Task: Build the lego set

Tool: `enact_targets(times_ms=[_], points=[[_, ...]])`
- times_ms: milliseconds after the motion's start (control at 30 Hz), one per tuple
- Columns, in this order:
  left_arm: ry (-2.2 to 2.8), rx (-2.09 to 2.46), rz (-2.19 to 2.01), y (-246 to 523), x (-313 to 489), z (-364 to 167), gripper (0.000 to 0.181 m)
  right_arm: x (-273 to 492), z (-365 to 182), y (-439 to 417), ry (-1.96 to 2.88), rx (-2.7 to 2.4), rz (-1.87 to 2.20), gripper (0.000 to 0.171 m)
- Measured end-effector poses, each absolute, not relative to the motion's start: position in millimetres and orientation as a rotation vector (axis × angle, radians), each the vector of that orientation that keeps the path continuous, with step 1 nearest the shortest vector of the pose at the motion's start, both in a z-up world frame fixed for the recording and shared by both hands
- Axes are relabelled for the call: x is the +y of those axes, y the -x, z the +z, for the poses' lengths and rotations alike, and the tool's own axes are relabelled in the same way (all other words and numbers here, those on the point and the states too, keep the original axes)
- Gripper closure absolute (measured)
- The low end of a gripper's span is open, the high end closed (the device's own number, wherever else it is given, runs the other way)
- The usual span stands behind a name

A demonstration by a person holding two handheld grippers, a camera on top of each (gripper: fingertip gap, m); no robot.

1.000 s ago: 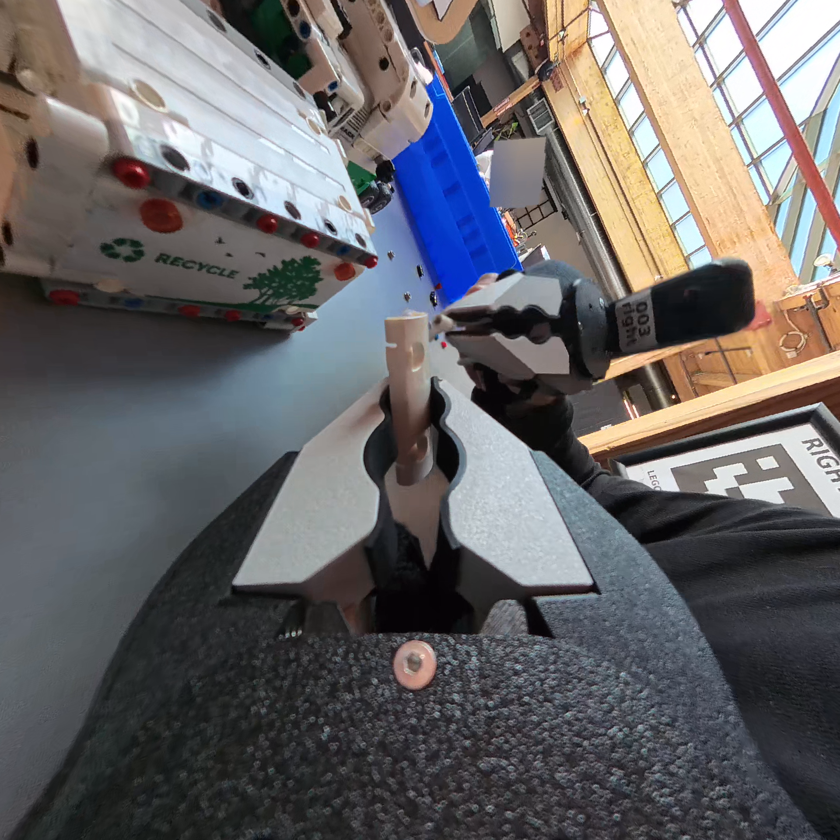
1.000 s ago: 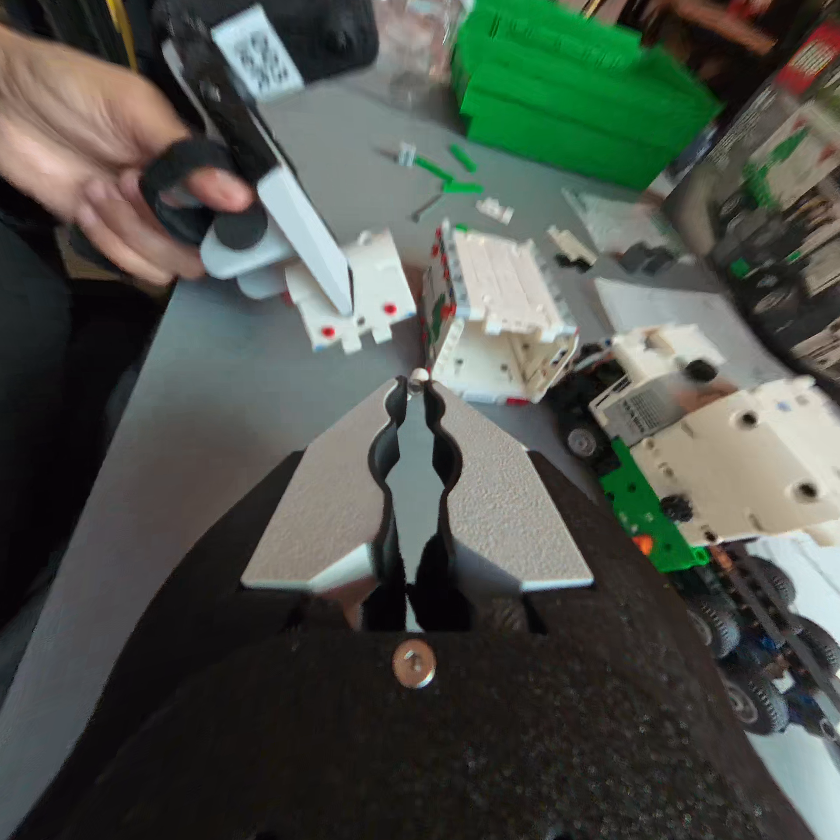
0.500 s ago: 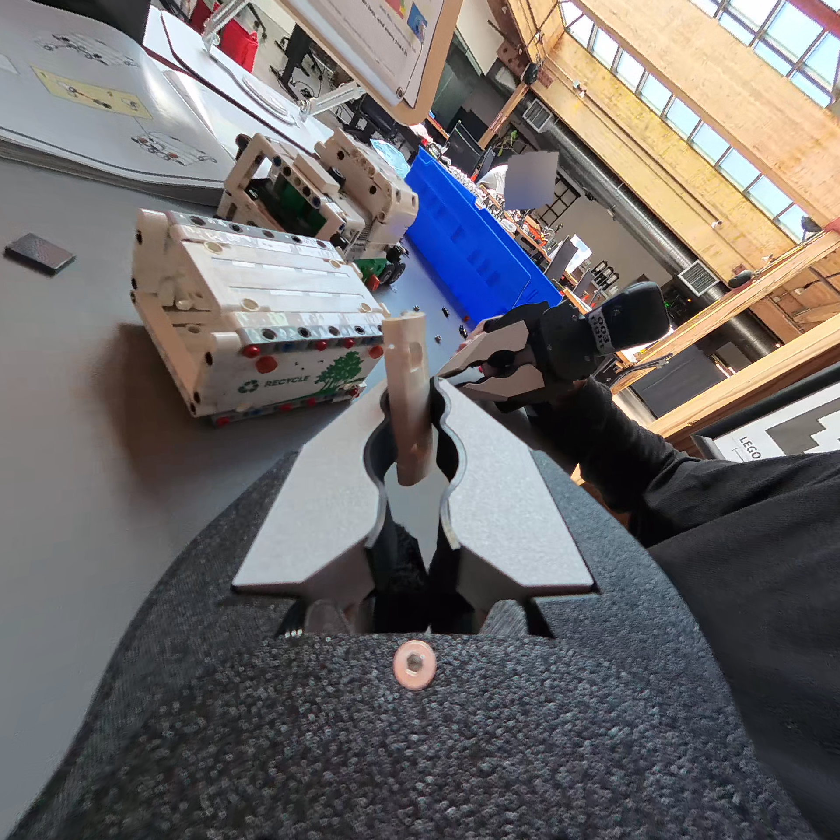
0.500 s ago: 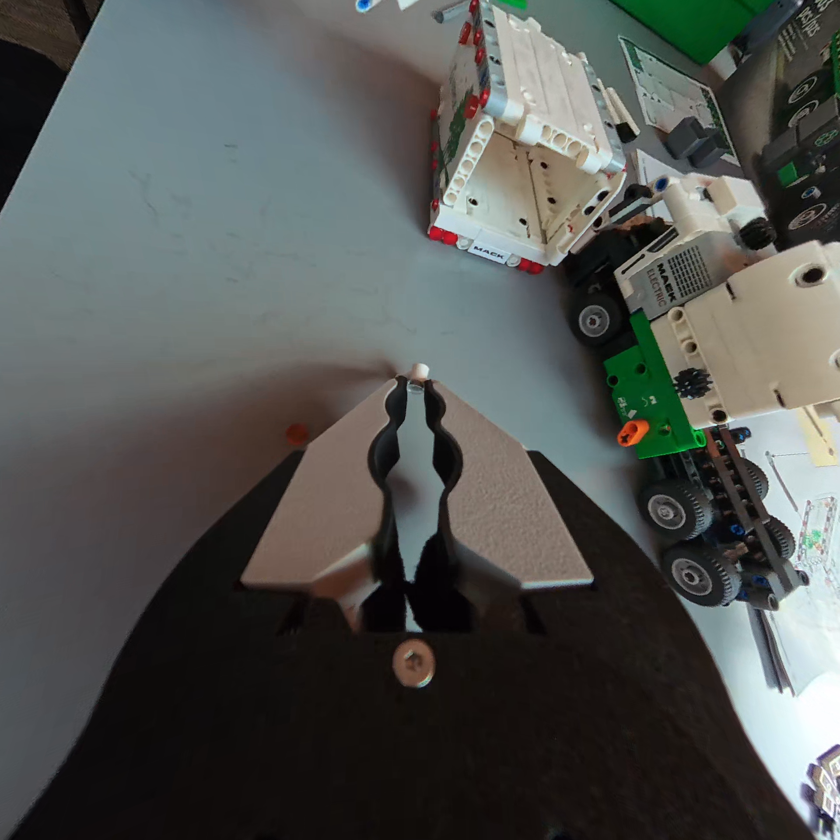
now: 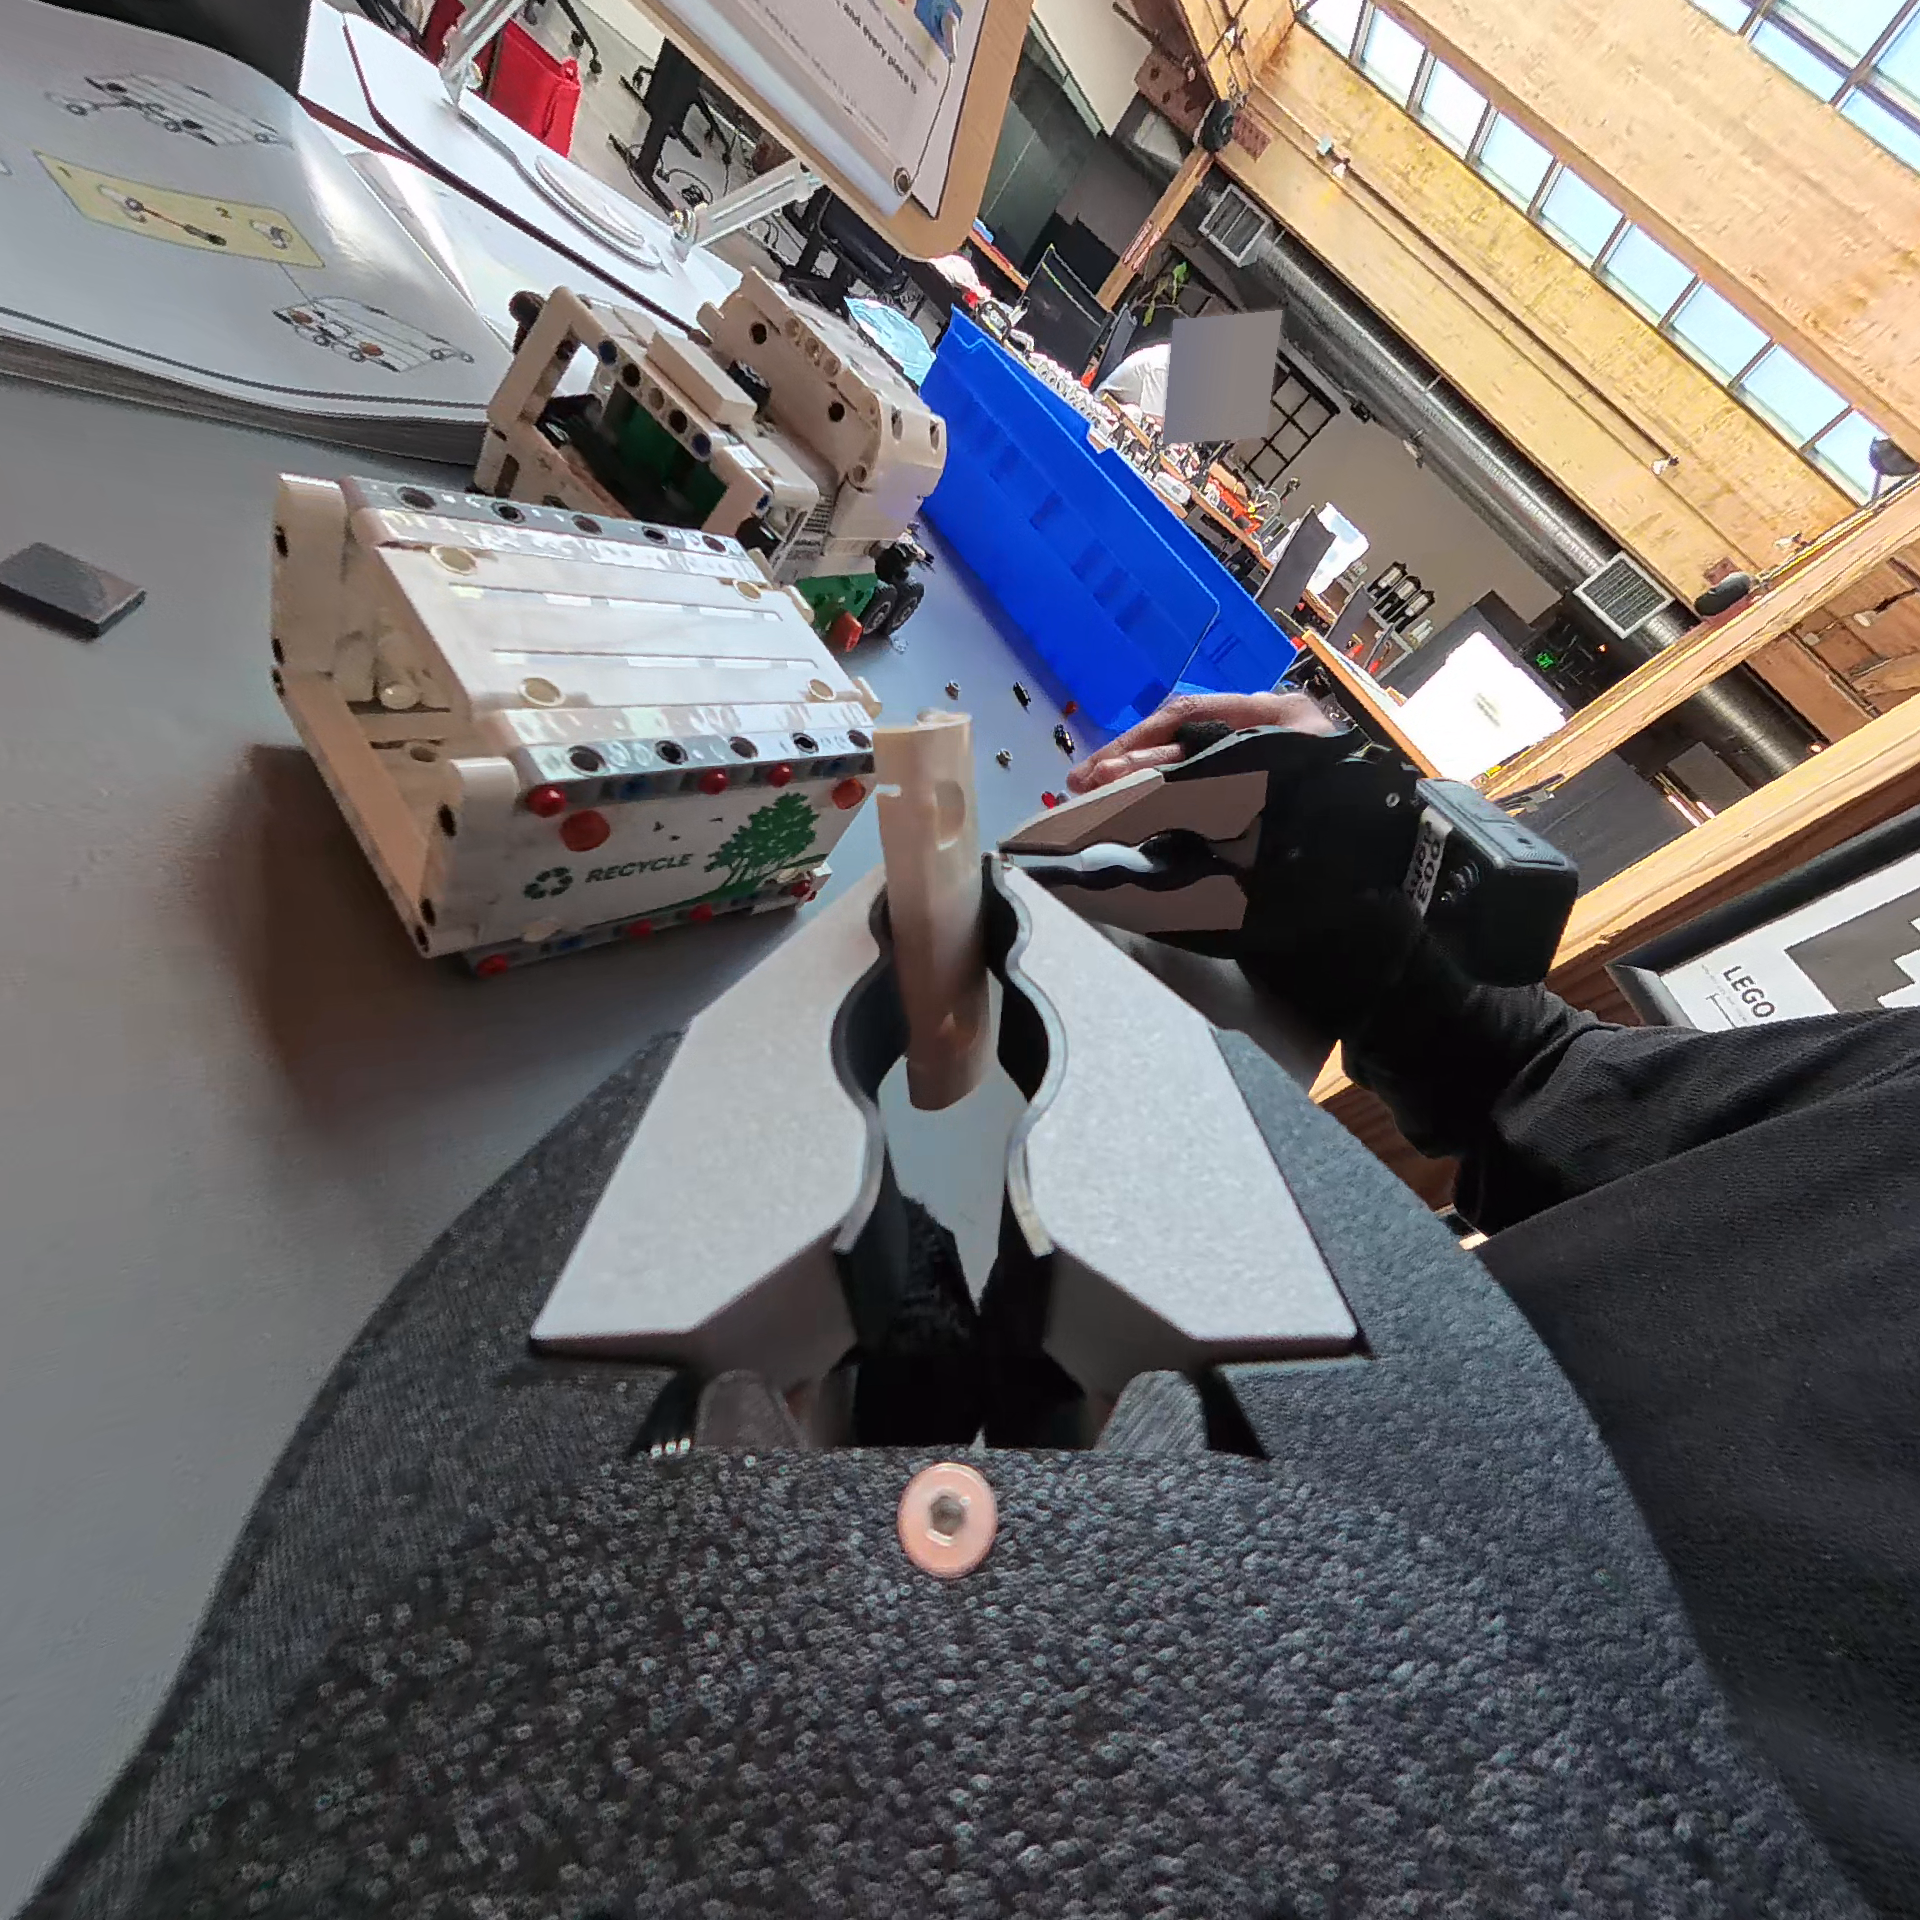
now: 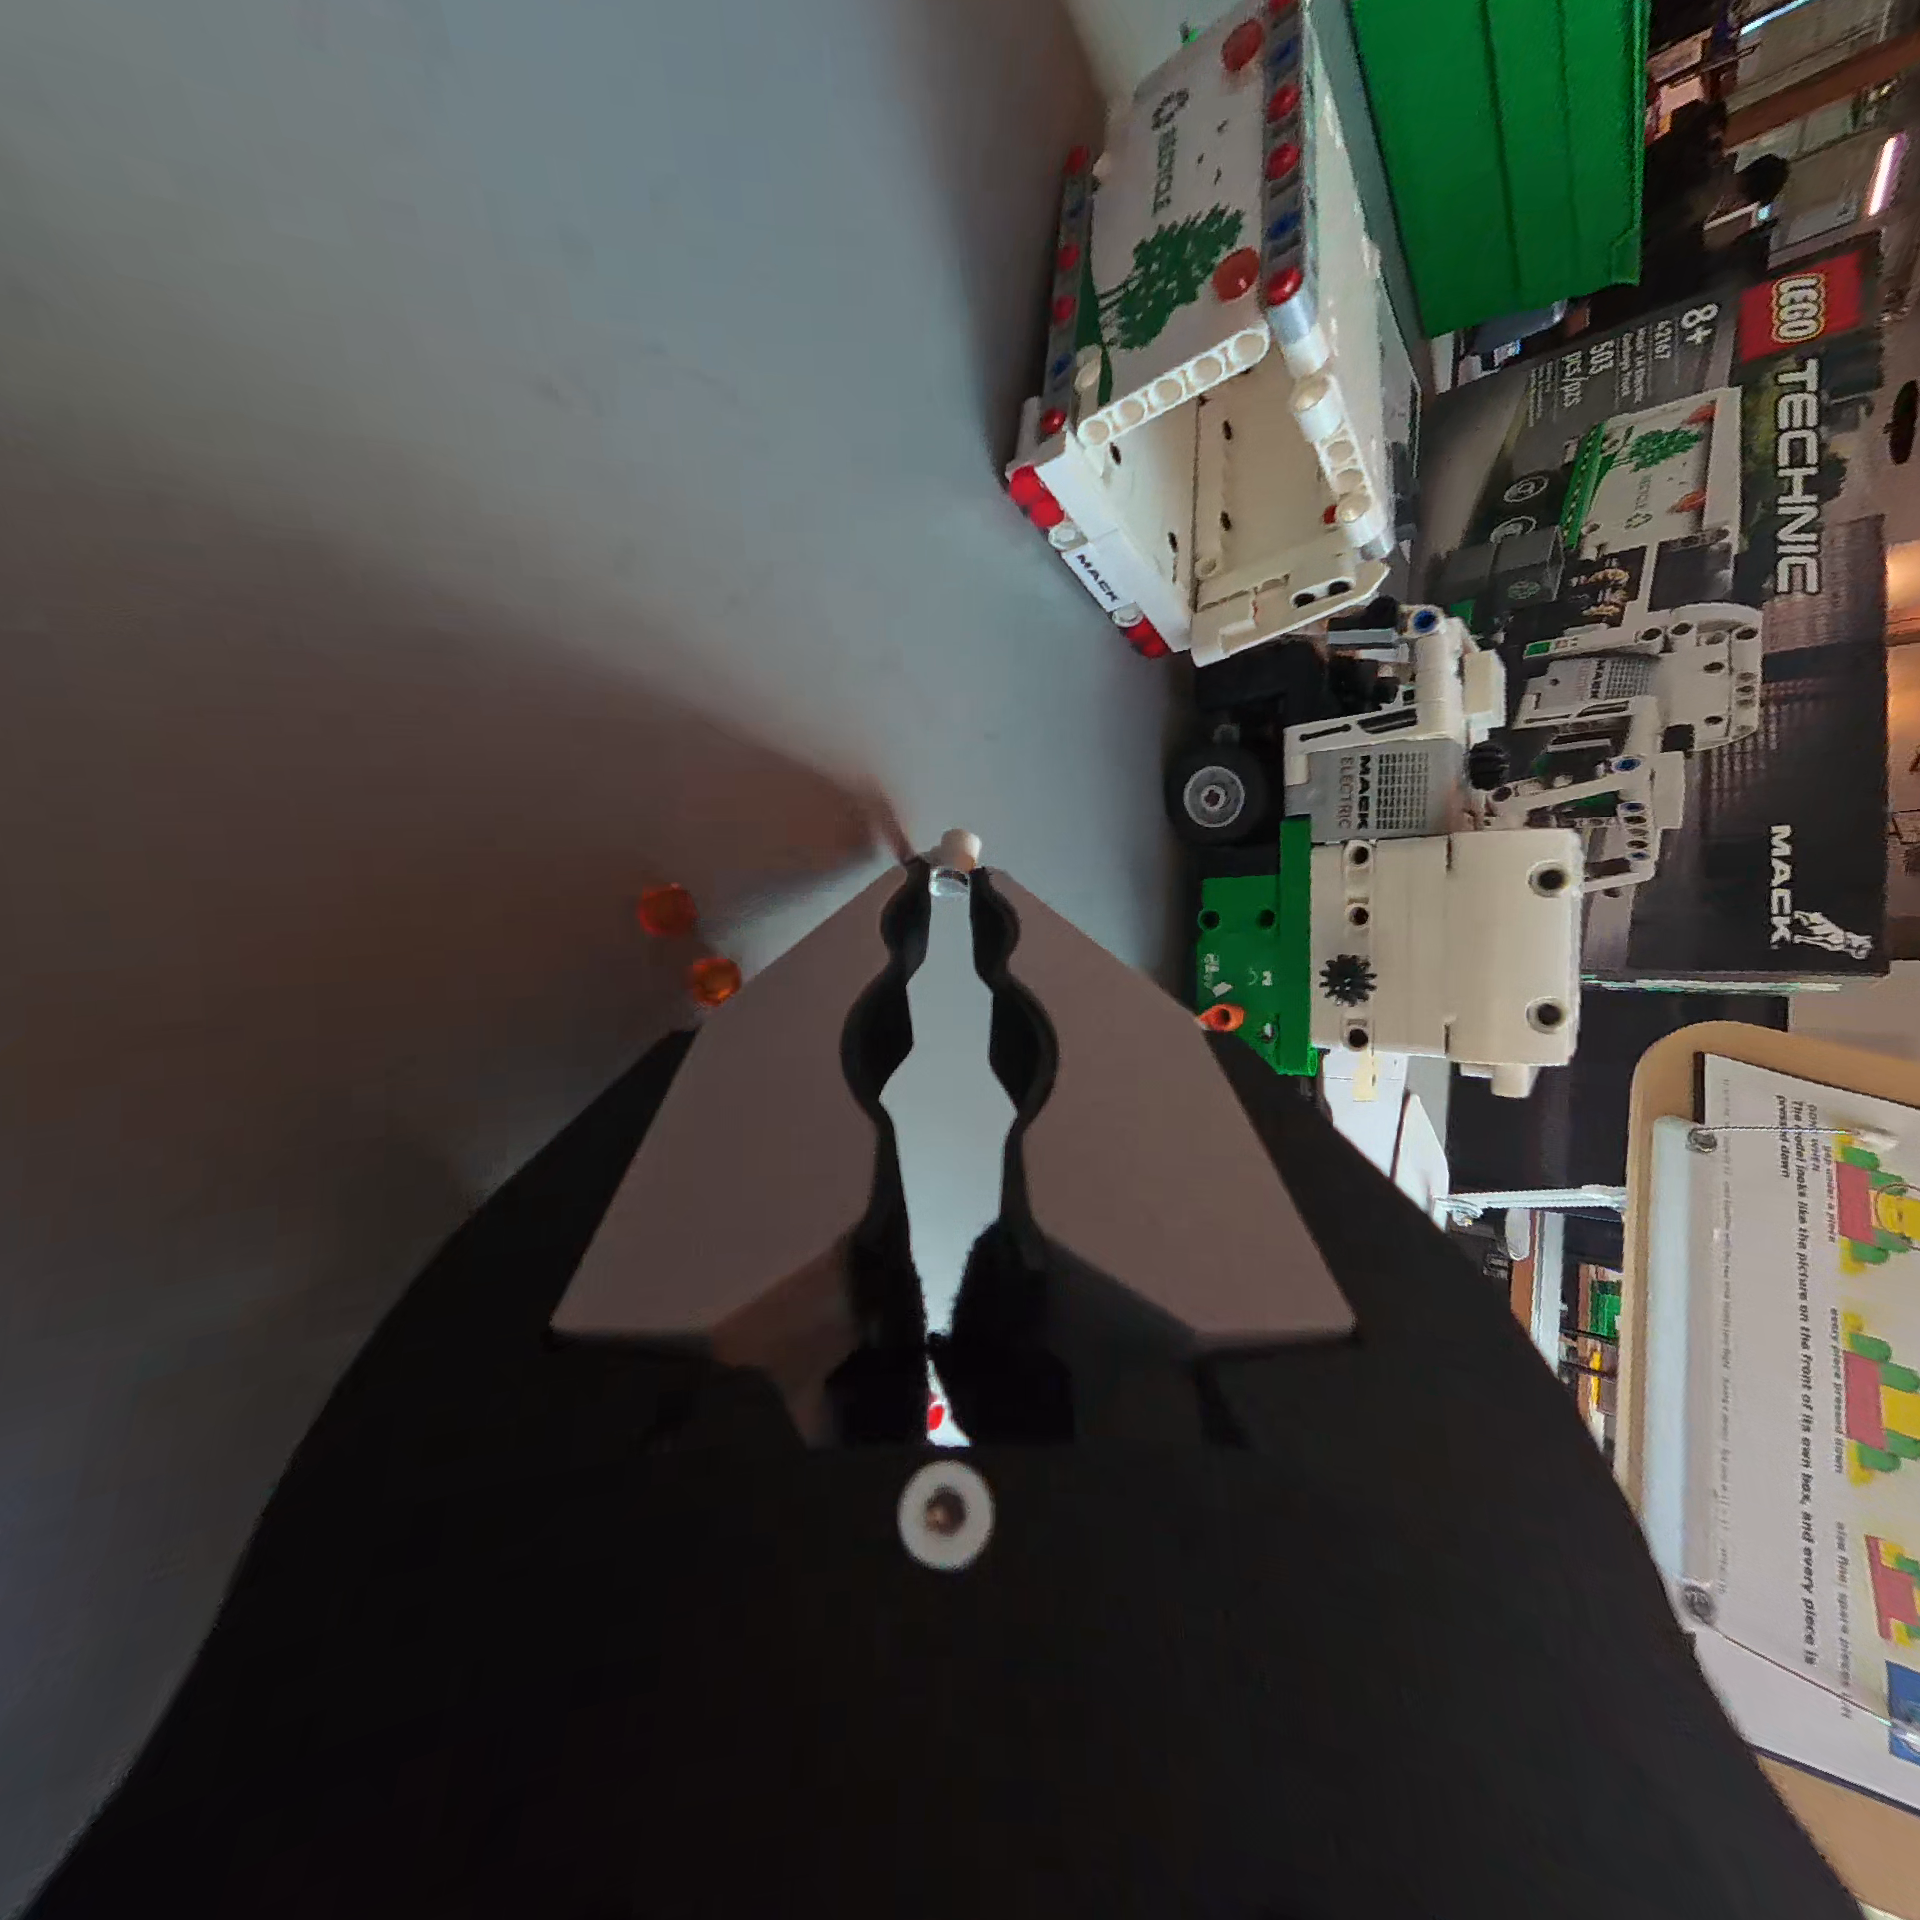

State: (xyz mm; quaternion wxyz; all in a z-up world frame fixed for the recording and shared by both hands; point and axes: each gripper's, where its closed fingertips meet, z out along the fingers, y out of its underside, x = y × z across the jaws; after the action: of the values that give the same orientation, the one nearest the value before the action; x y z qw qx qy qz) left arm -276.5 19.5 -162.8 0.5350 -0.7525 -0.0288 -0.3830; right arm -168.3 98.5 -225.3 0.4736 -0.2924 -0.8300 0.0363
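On the left of the left wrist view the white container body (image 5: 540,727) lies on its side on the grey table (image 5: 156,1039), printed panel facing the camera, likely set there so its pin holes stay within reach; behind it stands the truck chassis (image 5: 727,436), with the open instruction book (image 5: 208,239) farther back. At centre the left gripper (image 5: 935,914) has its jaws pressed around a tan beam (image 5: 928,914), held upright so its free end is offered toward the right. There the right gripper (image 5: 1049,852) sits low by the table, jaws nearly together; its own view shows a small clear-and-white pin (image 6: 951,868) pinched at the tips, beside two orange studs (image 6: 688,943). Half a second ago the right gripper was higher and farther off; it has dropped toward the beam, and the container now looks nearer
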Motion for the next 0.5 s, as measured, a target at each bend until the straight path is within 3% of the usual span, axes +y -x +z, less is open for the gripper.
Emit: enact_targets(times_ms=[500], points=[[1.796,-0.069,-0.92,275.9,19.5,-163.5,0.173,102.1,-225.6,167.0,0.73,-2.023,0.085,0.165]])
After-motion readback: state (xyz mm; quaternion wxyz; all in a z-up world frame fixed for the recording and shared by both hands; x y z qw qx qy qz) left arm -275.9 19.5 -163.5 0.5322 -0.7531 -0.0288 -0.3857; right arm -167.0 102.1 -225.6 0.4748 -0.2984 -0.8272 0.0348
